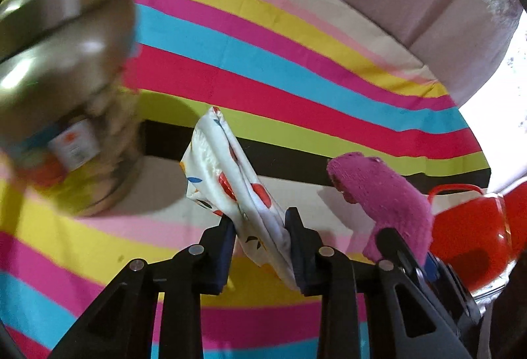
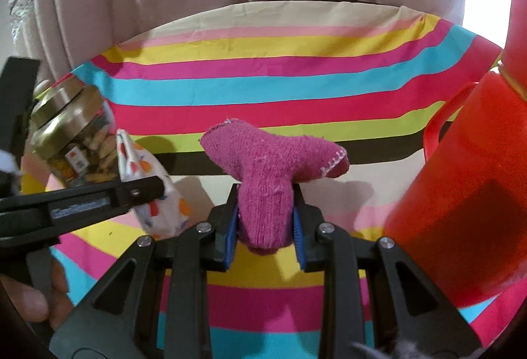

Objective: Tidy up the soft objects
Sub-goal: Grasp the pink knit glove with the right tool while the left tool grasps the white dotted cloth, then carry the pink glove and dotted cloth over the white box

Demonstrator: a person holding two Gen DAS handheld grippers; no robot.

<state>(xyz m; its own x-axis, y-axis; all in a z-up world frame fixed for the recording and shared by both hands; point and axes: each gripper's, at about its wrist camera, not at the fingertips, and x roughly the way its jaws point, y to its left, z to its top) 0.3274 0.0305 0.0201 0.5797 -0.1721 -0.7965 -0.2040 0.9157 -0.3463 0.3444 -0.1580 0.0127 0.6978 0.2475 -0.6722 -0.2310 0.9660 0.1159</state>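
Fingers of left gripper (image 1: 260, 247) clamp the printed pouch (image 1: 230, 181); right gripper (image 2: 265, 227) clamps the magenta knit piece (image 2: 270, 161).

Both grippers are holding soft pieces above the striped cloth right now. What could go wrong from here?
1. The left gripper pinches the printed pouch close to the glass jar; a swing could tip it.
2. The right gripper holds the pink knitted piece beside the red jug; it may bump it.
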